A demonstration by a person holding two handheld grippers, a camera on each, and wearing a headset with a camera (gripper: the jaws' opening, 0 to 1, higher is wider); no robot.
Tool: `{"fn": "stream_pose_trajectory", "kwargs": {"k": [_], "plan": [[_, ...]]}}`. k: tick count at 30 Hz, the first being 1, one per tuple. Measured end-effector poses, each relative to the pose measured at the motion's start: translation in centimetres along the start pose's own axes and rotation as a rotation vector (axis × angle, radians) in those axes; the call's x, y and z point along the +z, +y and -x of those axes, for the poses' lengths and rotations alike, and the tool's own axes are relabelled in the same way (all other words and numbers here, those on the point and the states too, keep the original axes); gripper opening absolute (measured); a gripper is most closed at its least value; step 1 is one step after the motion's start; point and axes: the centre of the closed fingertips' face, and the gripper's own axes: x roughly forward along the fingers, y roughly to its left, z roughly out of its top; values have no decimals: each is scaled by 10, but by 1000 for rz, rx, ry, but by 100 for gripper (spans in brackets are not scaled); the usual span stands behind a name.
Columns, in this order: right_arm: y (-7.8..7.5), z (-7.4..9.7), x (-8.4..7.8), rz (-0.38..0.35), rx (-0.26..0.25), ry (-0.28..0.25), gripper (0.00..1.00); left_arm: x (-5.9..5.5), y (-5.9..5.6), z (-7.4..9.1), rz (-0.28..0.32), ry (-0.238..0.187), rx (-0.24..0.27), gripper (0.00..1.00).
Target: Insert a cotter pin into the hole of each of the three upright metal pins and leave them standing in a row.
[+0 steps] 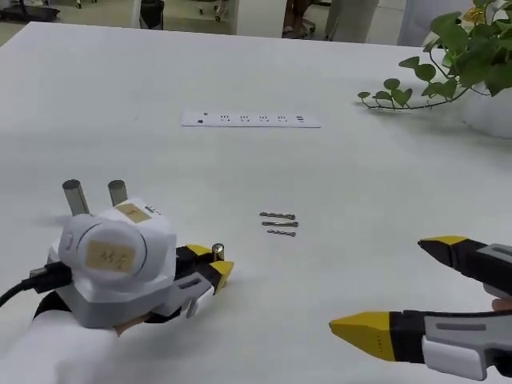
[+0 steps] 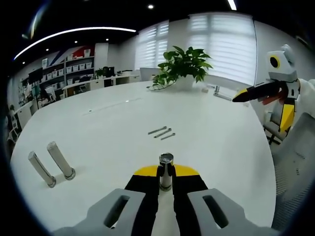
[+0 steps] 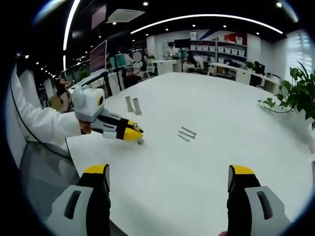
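Left gripper [image 2: 166, 173] is clamping its jaws against both sides of one metal pin [image 2: 166, 160]. The held pin is standing upright on the white surface [image 2: 123, 118], and its round top is showing just above the yellow jaw tips. In the head view this gripper is sitting low at the near left of the surface, with a white sleeve [image 1: 32, 352] trailing behind it. In the right gripper view the pin's foot is appearing to touch the surface just below the tips.

Right gripper [image 1: 382, 282] is sitting at the near right of the surface. Its jaws are spread wide and are holding nothing, and bare surface is showing between the two tips in its own view.

Two other metal pins [image 1: 74, 196] [image 1: 118, 192] are standing upright side by side at the far left, beyond the left gripper's body. They are close together but not touching, and well apart from the held pin.

Three cotter pins [image 1: 279, 225] are lying flat and loose near the middle of the surface. They are lying parallel in a tight stack, farther out than both grippers and roughly between them, and touching no metal pin.

A white power strip [image 1: 250, 120] is lying farther back, and a leafy plant [image 1: 460, 56] is standing at the far right corner.
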Motion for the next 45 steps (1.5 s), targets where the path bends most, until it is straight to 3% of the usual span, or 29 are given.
{"fn": "stream_pose_trajectory", "kwargs": {"k": [9,11,16,17,20,21,23,30,33,40,43,45], "plan": [[-4,2,-1,12,-20,6,98,-2,-1,-1,41,4,12,8],[-3,3,-1,12,-21,6,98,-5,1,0,31,19,22,16],[-5,5,-2,3,-30,4,98,-3,5,6,49,3,20,36],[-5,5,-2,2,-32,1,98,2,2,10,68,-20,-8,37],[-4,6,-1,4,-31,-1,98,10,-3,19,9,-43,-62,44],[-4,6,-1,5,-31,-1,98,14,-10,24,66,-62,-114,46],[-3,5,-1,4,-30,0,98,18,-12,32,88,-88,-152,49],[-1,5,-1,3,-24,1,98,20,-4,58,64,-94,-148,64],[-1,6,-1,3,-22,3,98,18,0,67,96,-82,-148,76],[-4,6,1,1,-16,6,98,11,-8,84,73,-46,-167,96],[-4,5,1,-9,-6,12,98,2,-12,87,33,3,-181,99],[-3,5,1,-9,-4,14,98,2,-13,88,32,2,-183,99]]}}
